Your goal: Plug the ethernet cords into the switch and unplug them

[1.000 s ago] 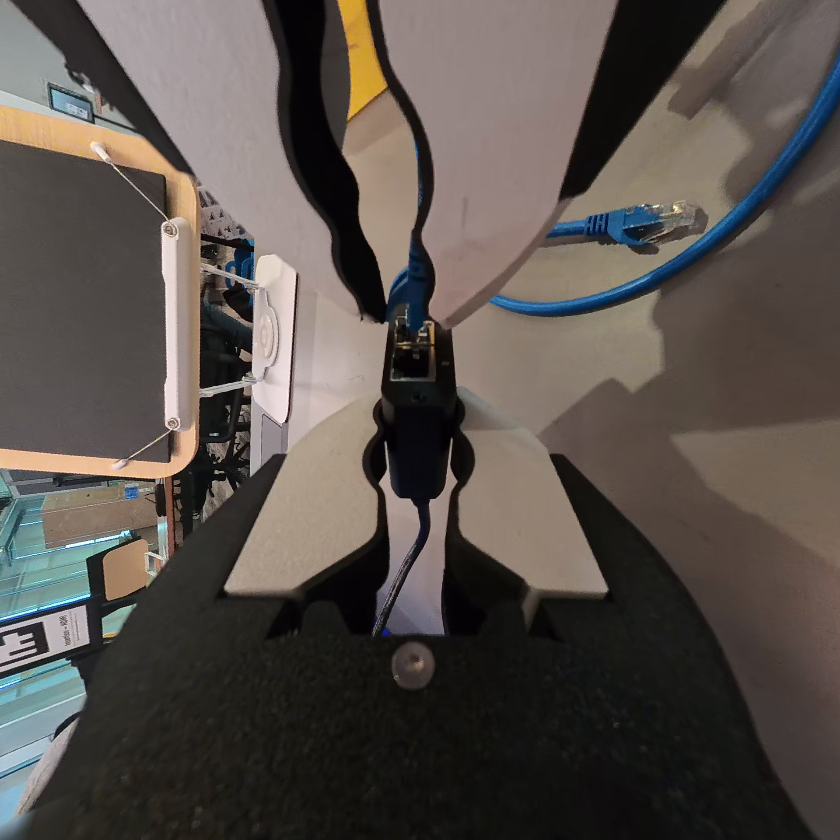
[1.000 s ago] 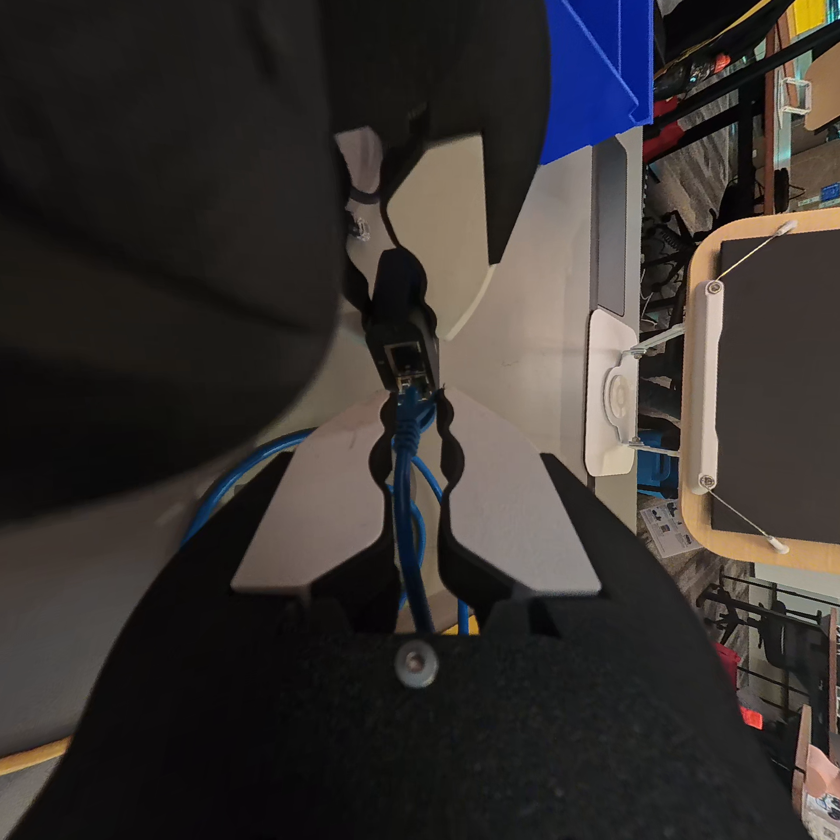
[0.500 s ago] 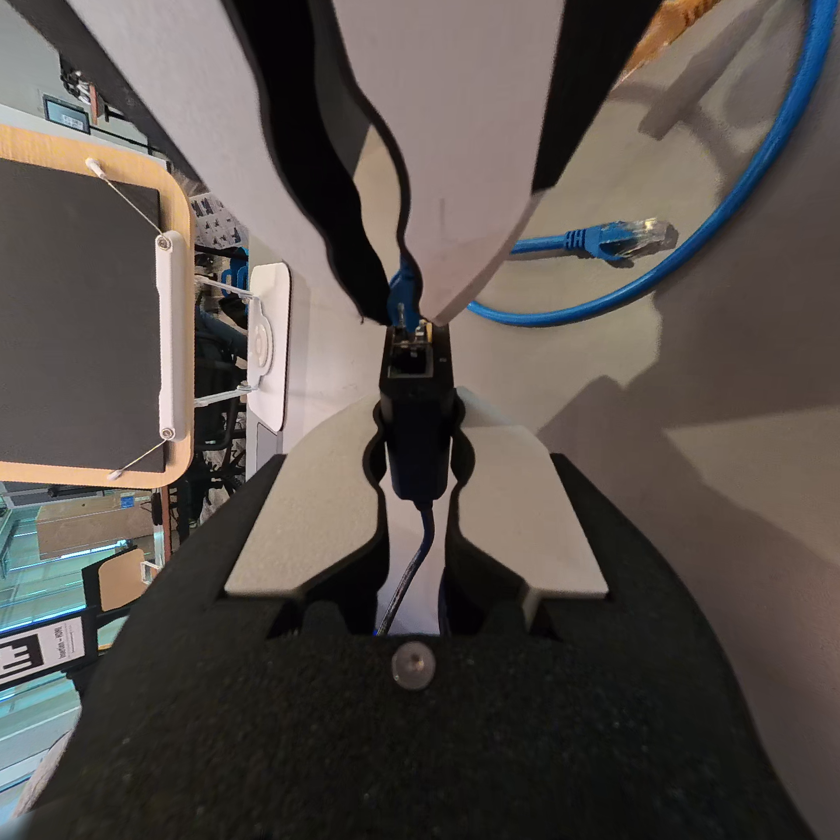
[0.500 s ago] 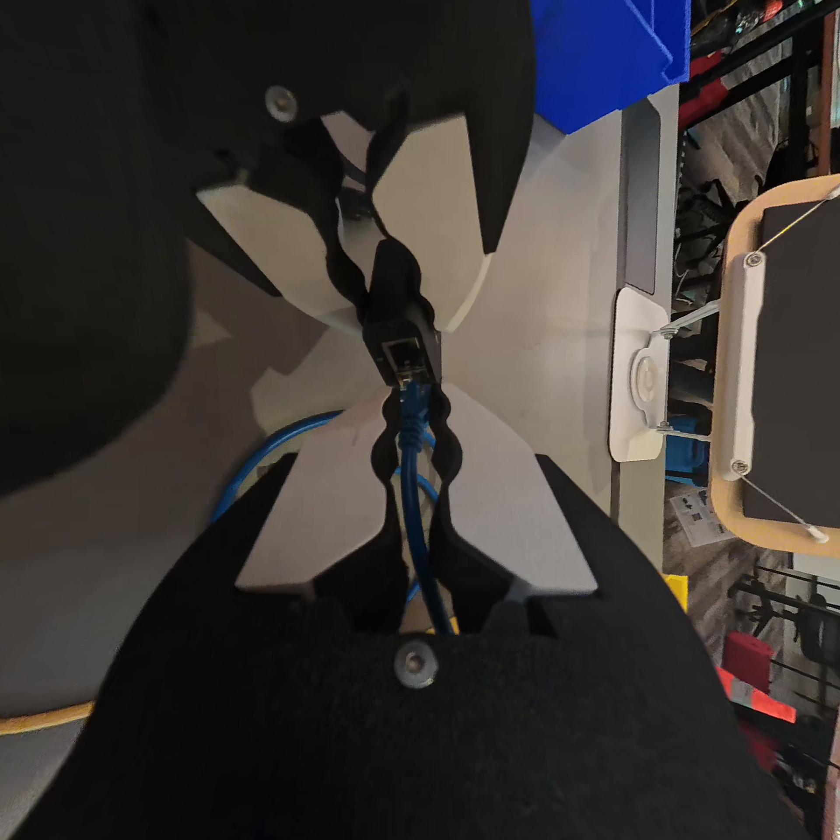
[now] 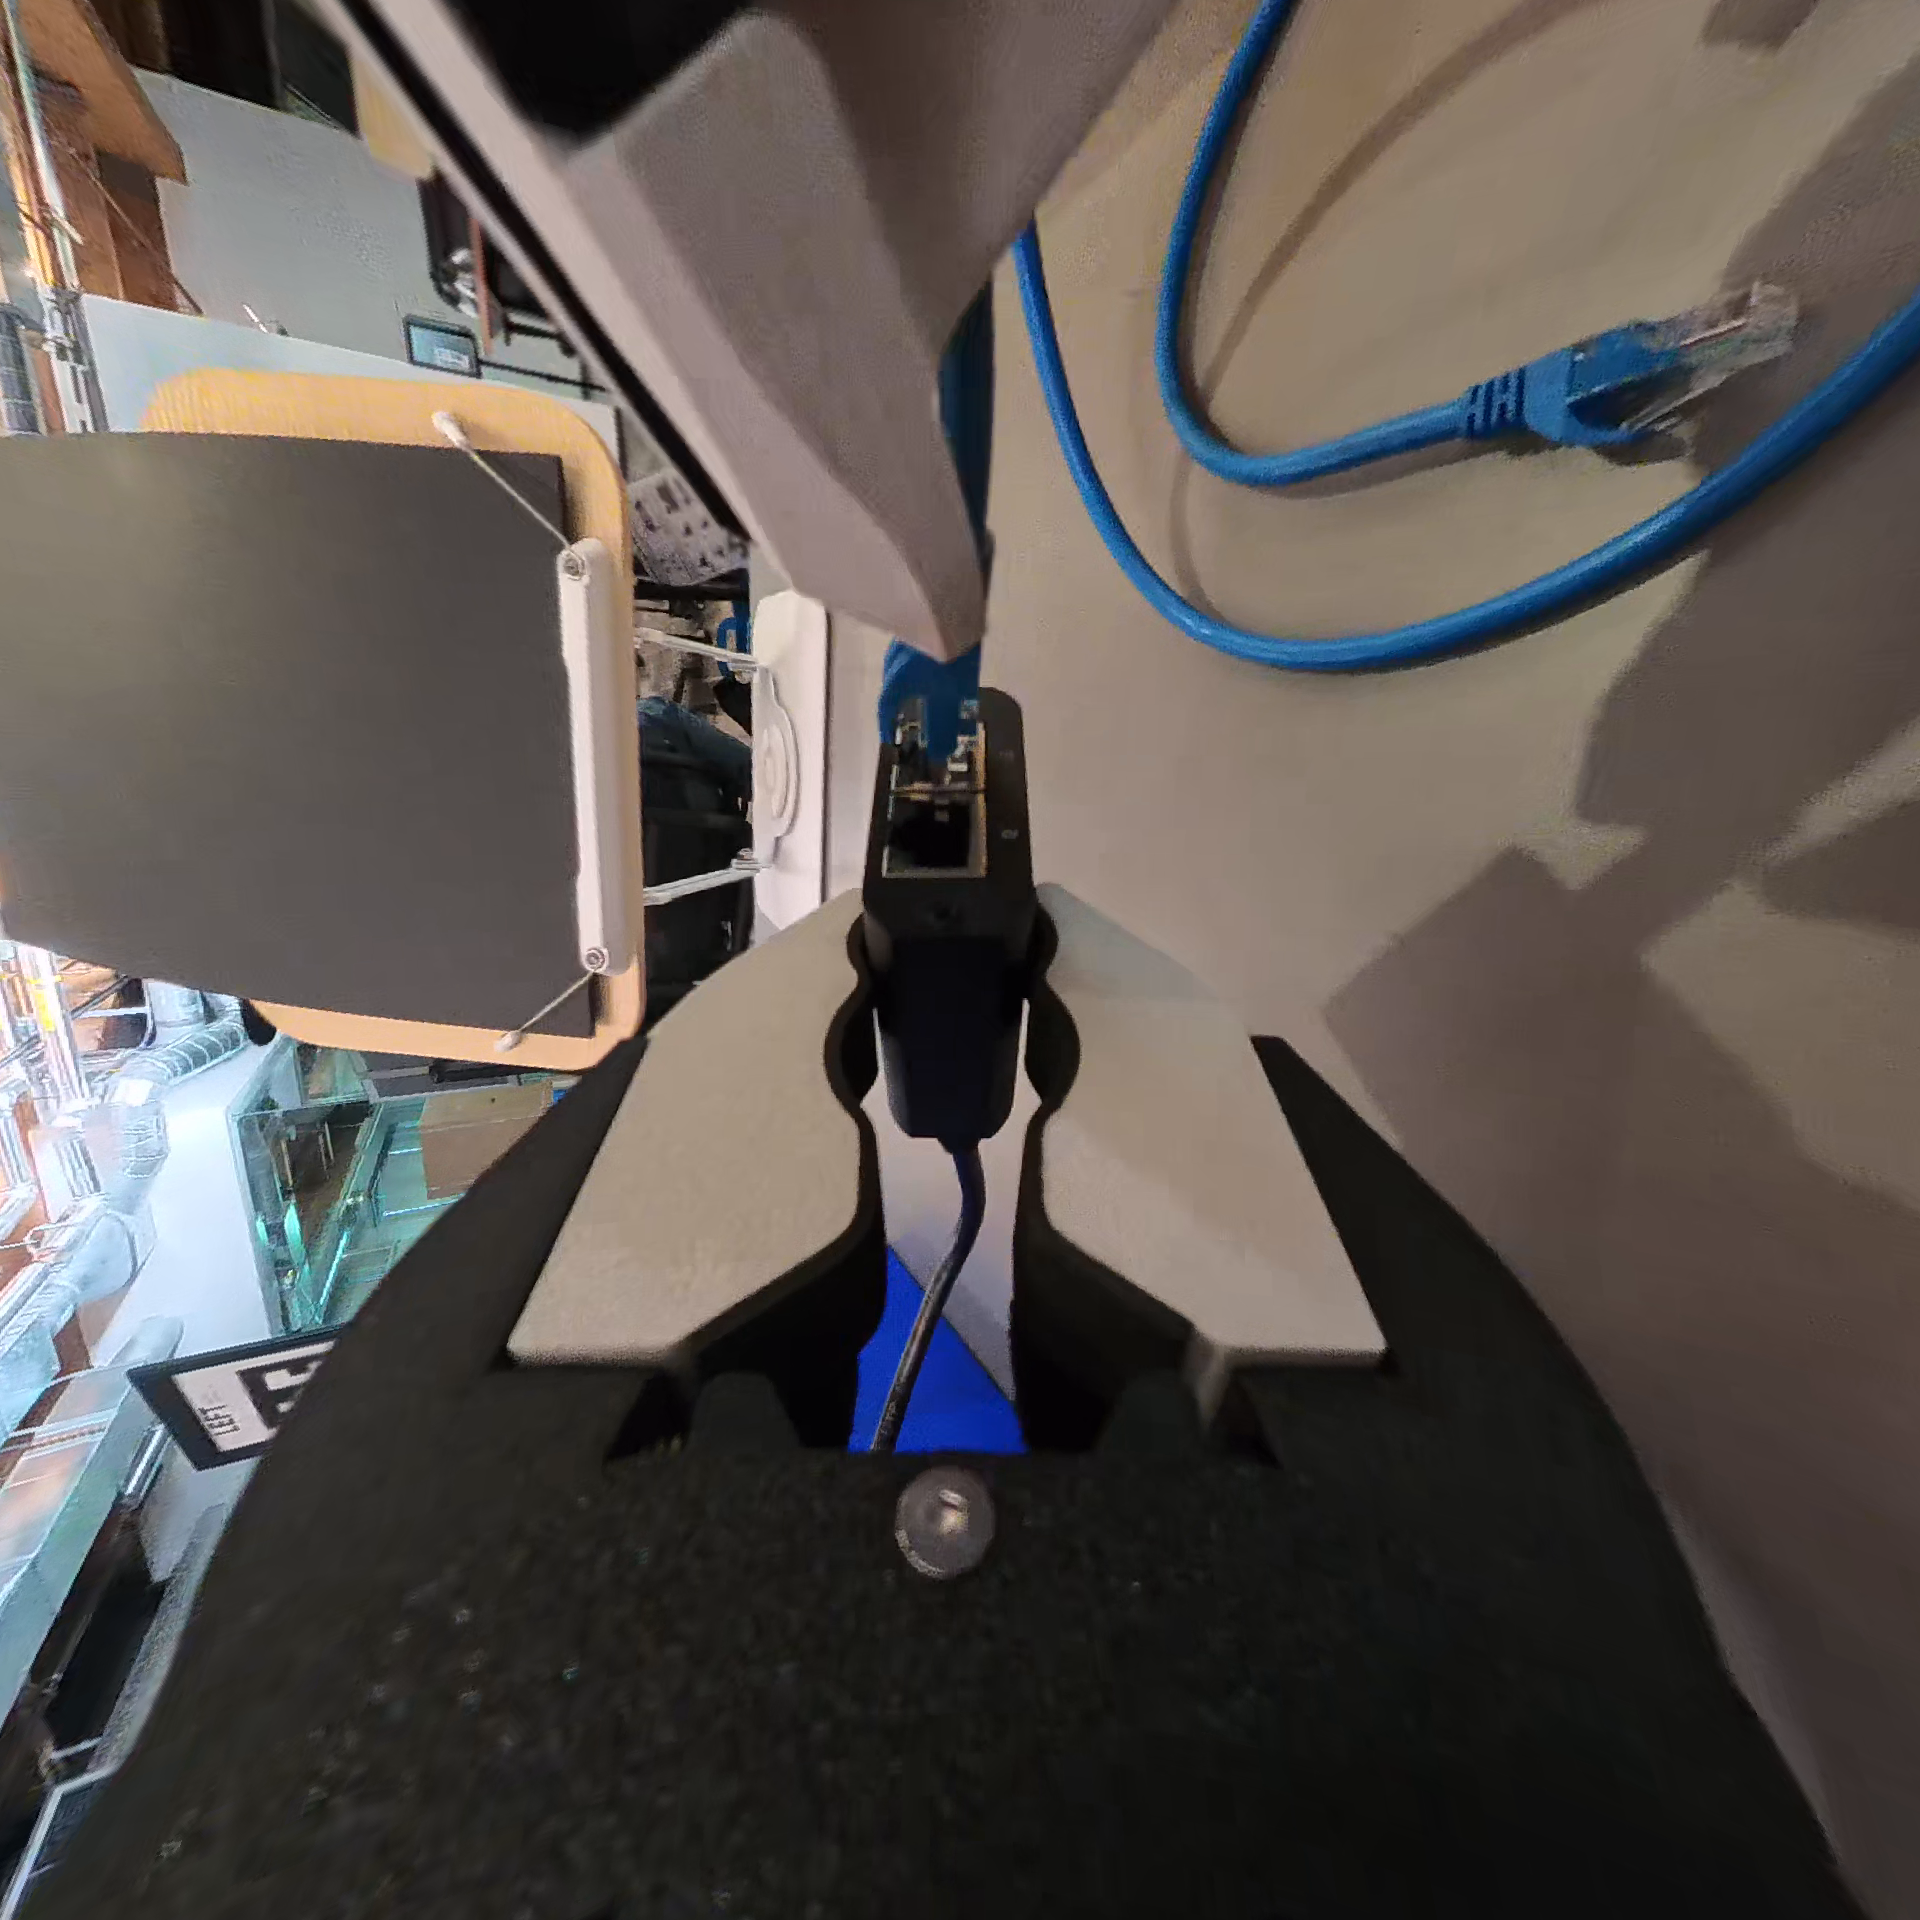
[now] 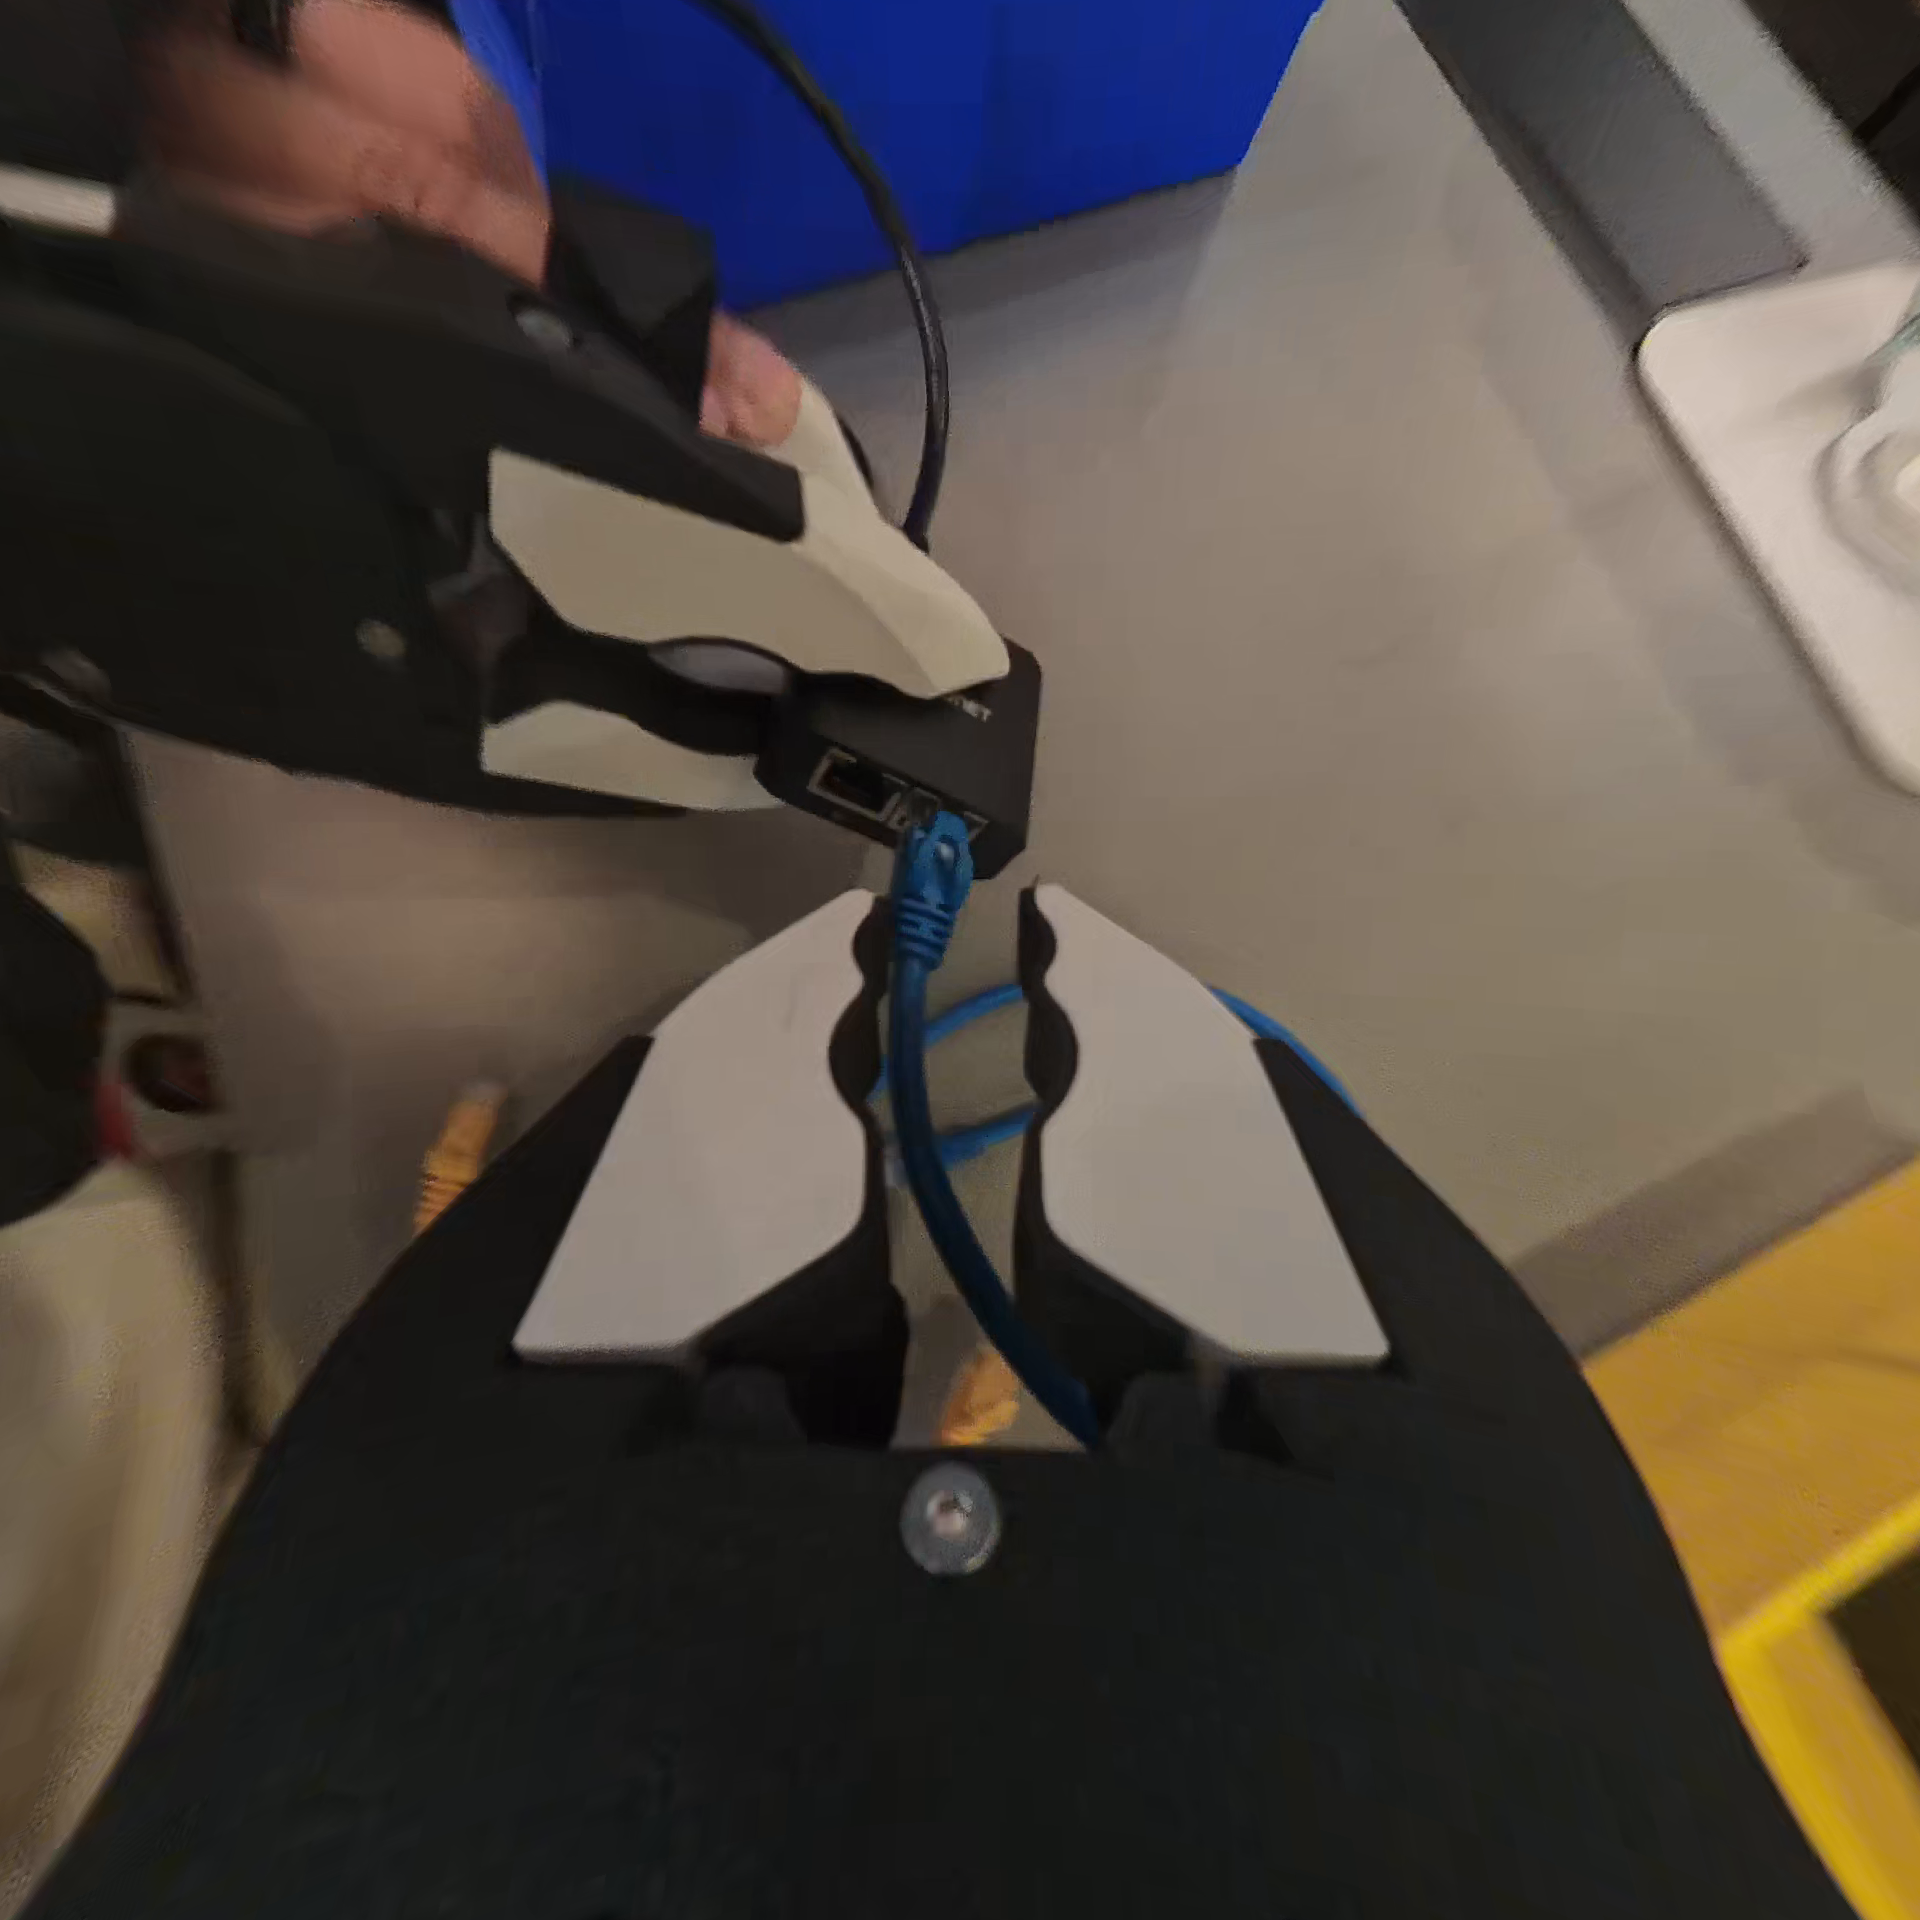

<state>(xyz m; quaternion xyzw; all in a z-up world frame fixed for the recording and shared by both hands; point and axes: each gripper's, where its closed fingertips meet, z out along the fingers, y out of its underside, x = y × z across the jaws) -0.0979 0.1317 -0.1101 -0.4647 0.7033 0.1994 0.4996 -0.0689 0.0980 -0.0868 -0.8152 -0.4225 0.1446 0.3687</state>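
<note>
While the left tool (image 5: 951, 935) clamps the switch (image 5: 951, 831), the right tool (image 6: 951, 914) gapes around the plugged blue cord (image 6: 925, 1039).

Site: lab/workshop | grey workbench (image 6: 1403, 623) | blue bin (image 6: 935, 125) far | glass partitions (image 5: 343, 1143), ducting left | yellow crate (image 6: 1818, 1662) right

Both tongs same build: matte black, grainy-textured body, wide at the near edge and tapering toward the far end. Left tongs (image 5: 951, 940) and right tongs (image 6: 951, 904) each carry two off-white finger plates (image 5: 727, 1132) with wavy, scalloped black inner edges. Plates are flat, wedge-shaped, narrowing to points. One silver round-head screw (image 5: 943, 1529) sits centred in the body just behind the finger roots; same screw (image 6: 948, 1527) on the right unit. Stepped black notches flank each finger base.
</note>
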